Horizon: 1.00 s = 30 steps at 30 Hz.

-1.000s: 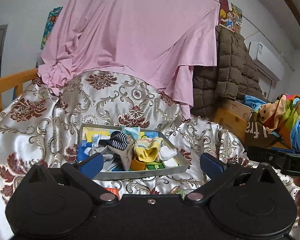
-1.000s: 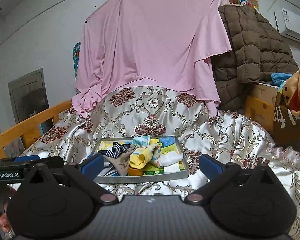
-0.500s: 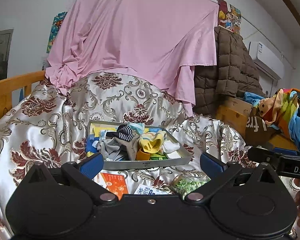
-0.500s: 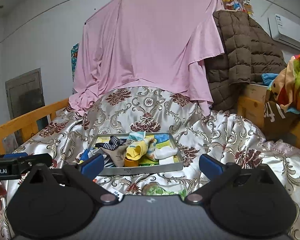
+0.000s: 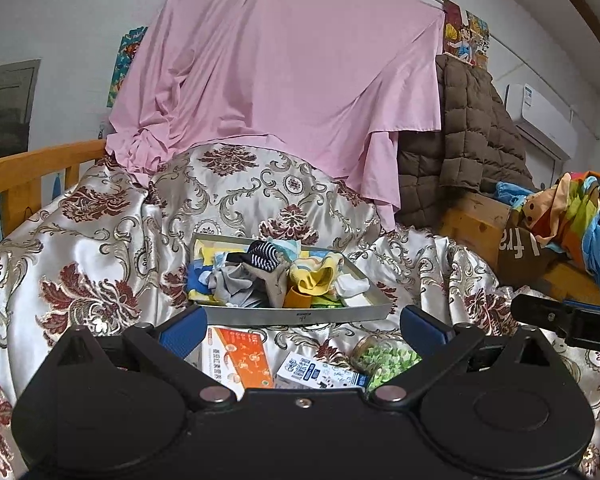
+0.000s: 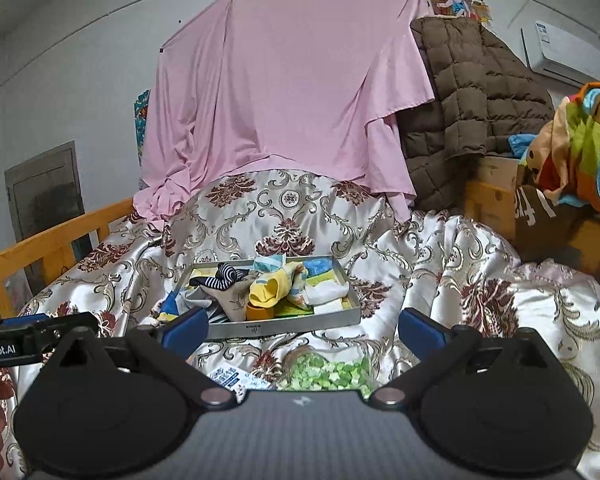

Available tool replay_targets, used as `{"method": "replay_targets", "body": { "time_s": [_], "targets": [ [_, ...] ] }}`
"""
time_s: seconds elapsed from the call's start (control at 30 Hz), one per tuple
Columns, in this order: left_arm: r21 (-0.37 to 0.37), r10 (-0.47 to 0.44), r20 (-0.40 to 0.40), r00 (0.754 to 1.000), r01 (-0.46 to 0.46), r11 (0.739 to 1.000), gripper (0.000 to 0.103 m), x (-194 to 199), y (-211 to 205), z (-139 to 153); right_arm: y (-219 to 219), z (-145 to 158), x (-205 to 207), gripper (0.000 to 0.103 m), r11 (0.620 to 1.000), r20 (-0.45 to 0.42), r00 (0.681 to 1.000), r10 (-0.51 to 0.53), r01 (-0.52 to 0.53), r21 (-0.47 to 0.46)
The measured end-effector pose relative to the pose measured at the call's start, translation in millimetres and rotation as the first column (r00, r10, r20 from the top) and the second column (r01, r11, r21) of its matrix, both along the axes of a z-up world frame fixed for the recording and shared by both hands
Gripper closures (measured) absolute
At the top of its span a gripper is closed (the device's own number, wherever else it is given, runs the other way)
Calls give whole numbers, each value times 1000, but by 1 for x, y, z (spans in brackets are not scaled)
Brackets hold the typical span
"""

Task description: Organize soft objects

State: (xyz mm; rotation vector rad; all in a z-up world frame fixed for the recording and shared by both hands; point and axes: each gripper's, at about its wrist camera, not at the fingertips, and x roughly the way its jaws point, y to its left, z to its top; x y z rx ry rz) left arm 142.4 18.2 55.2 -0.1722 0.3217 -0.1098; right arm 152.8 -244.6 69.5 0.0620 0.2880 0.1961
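Both the left gripper and right gripper were spread wide, holding nothing. At frame centre, a tray of socks sat on the quilt.

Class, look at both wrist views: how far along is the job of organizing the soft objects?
Done: nothing visibly sorted; the socks lie jumbled in the metal tray. In hand: nothing; the left gripper and right gripper are both open and empty, short of the tray. Left: essentially the whole pile, including the yellow sock and the striped sock.
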Motion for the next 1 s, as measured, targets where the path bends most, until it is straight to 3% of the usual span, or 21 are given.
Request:
{"method": "replay_targets", "body": {
  "time_s": [0.5,1.0],
  "targets": [
    [34,42,-11,999,-42,999,1,-26,0,-21,-1,-32,-31,0,998,-2,999,-42,42,47],
    [62,66,-50,997,-62,996,1,-46,0,-45,9,-53,-49,0,999,-37,999,-29,30,19]
  ]
}}
